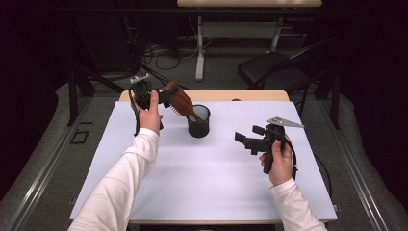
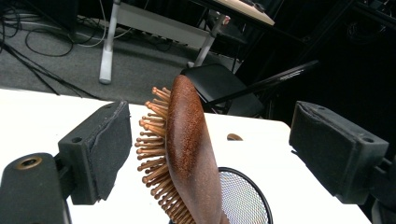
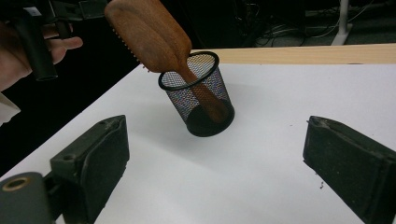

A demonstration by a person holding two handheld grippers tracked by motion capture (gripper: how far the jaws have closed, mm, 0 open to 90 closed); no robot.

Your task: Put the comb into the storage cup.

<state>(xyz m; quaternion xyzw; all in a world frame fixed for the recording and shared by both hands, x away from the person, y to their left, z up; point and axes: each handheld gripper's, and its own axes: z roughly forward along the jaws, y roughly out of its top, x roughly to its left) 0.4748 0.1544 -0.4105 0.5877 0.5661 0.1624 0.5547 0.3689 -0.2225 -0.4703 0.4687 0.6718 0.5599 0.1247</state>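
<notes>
Hairbrush (image 2: 189,149): handle down in mesh cup (image 3: 201,95), head between left gripper (image 2: 205,154) jaws, untouched.
Left jaws: wide.
Right gripper (image 3: 215,168) jaws: wide, empty.

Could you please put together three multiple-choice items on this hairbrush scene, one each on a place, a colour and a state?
1. Where is the handle of the wooden hairbrush?
A. Flat on the white table
B. Inside the black mesh cup
C. On the folding chair

2. What colour is the brush's back?
A. Reddish brown
B. Blue
C. White

3. How does the left gripper stand to the brush?
A. Clamped tight on its head
B. Open, pads clear on both sides
C. Far across the table

Answers: 1 B, the handle reaches down into the cup. 2 A, the grained wood looks reddish brown. 3 B, the left gripper view shows gaps between each pad and the brush head.
</notes>
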